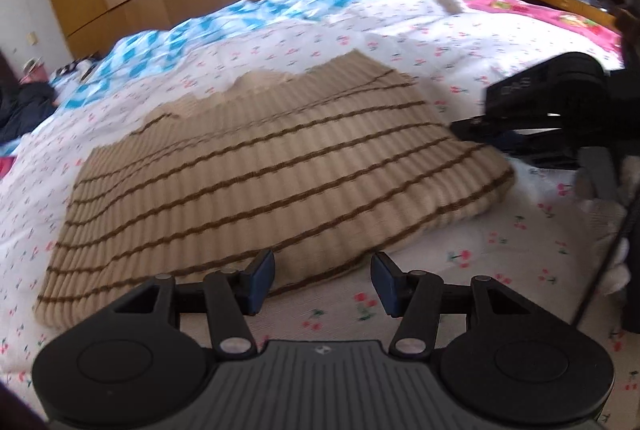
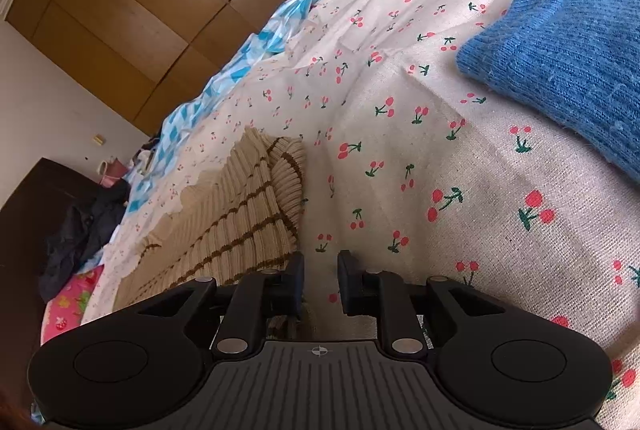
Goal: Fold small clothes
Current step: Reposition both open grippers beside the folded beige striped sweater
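**Striped knit lying doubled, both grippers free**

The tan striped knit (image 1: 260, 166) lies on the cherry-print bed sheet (image 1: 460, 254), looking already doubled over, with a thick rounded edge on its right. My left gripper (image 1: 323, 280) sits at its near edge, jaws wide and empty. My right gripper (image 2: 321, 280) is just beside the knit's right edge, jaws narrower with nothing between them. I judge one fold done; next I need to pinch an edge for another. A blue knit (image 2: 568, 54) lies well apart.
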The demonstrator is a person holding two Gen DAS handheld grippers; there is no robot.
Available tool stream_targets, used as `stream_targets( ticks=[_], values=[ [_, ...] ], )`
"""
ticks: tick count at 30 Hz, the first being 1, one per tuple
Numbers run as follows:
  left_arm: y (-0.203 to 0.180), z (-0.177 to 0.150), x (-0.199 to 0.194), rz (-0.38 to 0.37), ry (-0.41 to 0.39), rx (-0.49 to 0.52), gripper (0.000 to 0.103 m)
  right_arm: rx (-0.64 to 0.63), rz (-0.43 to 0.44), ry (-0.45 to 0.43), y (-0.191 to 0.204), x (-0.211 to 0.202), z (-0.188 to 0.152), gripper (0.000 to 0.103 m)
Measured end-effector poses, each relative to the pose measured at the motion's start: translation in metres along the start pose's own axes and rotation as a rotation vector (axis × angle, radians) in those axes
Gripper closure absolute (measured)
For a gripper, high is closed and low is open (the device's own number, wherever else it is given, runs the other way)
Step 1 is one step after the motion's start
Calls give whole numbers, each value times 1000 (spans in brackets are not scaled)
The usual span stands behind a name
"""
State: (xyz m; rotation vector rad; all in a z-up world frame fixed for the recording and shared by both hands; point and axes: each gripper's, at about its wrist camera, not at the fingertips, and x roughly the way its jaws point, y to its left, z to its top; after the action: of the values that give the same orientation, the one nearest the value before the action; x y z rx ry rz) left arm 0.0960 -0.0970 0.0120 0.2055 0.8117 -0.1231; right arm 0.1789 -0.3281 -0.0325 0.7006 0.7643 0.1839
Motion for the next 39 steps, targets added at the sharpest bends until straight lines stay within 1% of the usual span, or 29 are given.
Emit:
stream_targets(
  ticks=[2,4,7,11,13,15,16,18,21,24,26,28,31,35,37,39],
  values=[
    [11,-1,3,6,26,-36,46,-2,-2,-2,0,-1,0,84],
    [20,-5,1,15,34,-59,46,-5,-8,-7,0,-2,1,84],
    [35,-12,-4,60,46,-91,46,-28,-24,-12,2,-4,0,84],
    [65,-22,-9,122,68,-187,46,-86,-49,-11,9,-4,-2,84],
    [81,-25,-12,163,67,-241,46,-113,-60,-15,13,-4,-3,83],
    [97,-27,-16,180,54,-311,46,-123,-66,-15,15,-4,-4,83],
    [105,-28,-17,186,46,-344,46,-124,-67,-17,15,-6,-4,82],
    [118,-29,-17,203,27,-394,46,-133,-75,-30,17,-9,-5,80],
    [136,-28,-13,200,3,-478,46,-154,-105,-47,19,-11,-8,81],
    [148,-29,-9,201,-26,-532,46,-185,-133,-50,24,-11,-13,81],
    [155,-32,-9,173,-34,-569,46,-231,-158,-51,28,-11,-18,81],
    [158,-35,-8,151,-39,-571,46,-265,-183,-52,33,-11,-22,81],
    [160,-40,-1,148,-10,-548,46,-297,-216,-53,38,-14,-28,81],
    [162,-42,-2,133,-23,-579,46,-309,-259,-90,48,-27,-27,79],
    [165,-43,-6,119,-43,-607,46,-337,-258,-116,60,-37,-28,79],
    [172,-44,-9,113,-62,-649,46,-377,-228,-123,78,-44,-28,78]
  ],
)
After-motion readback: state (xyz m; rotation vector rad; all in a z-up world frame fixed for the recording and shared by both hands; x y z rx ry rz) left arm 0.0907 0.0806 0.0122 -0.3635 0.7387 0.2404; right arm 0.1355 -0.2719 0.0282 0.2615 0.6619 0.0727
